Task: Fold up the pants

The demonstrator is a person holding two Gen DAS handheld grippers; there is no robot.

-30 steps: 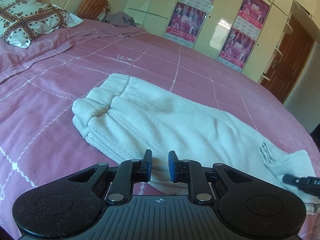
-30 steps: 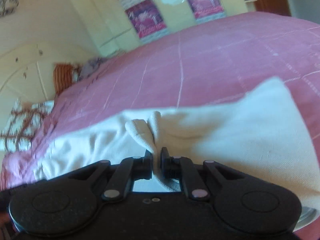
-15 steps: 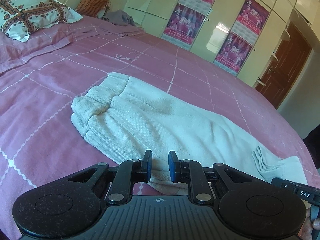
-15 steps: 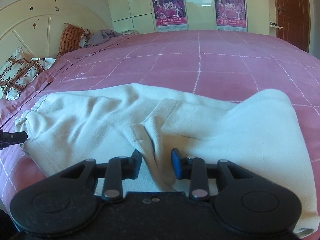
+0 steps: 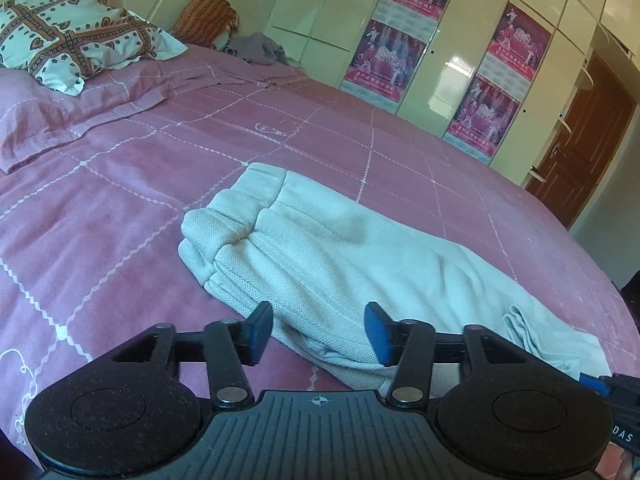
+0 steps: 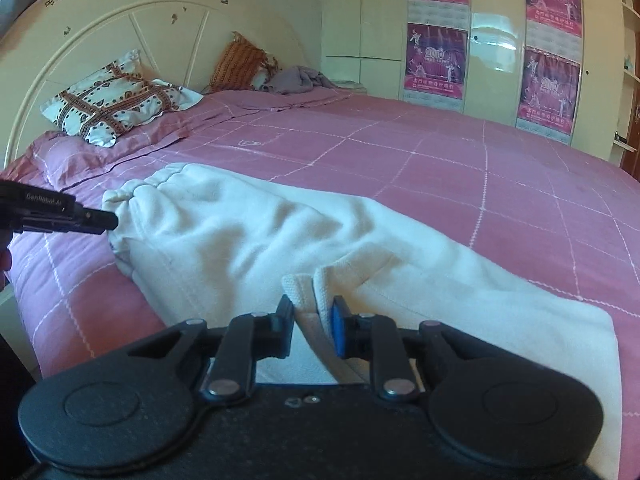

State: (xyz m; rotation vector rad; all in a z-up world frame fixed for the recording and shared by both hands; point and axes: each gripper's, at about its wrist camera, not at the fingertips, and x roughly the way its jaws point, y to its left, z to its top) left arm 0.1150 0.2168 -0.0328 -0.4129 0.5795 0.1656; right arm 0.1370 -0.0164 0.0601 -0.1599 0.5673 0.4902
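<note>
Cream pants point(image 5: 344, 256) lie lengthwise on the pink bedspread point(image 5: 120, 184), waistband toward the pillows. My left gripper point(image 5: 318, 334) is open, its jaws on either side of the near edge of the pants near the waist end. My right gripper point(image 6: 312, 328) is shut on a raised fold of the pants point(image 6: 308, 292) at the leg end. The left gripper also shows at the left of the right wrist view point(image 6: 96, 220), beside the waistband. The right gripper's tip shows at the right edge of the left wrist view point(image 5: 616, 388).
A patterned pillow point(image 5: 76, 40), an orange cushion point(image 5: 208, 20) and a grey garment point(image 5: 256, 50) lie at the head of the bed. Cream wardrobe doors with pink posters point(image 5: 392, 56) stand beyond the bed, with a brown door point(image 5: 580, 136) at right.
My left gripper has opened from nearly shut to wide open over the pants edge. My right gripper, open half a second ago, has closed on the fold of the pants.
</note>
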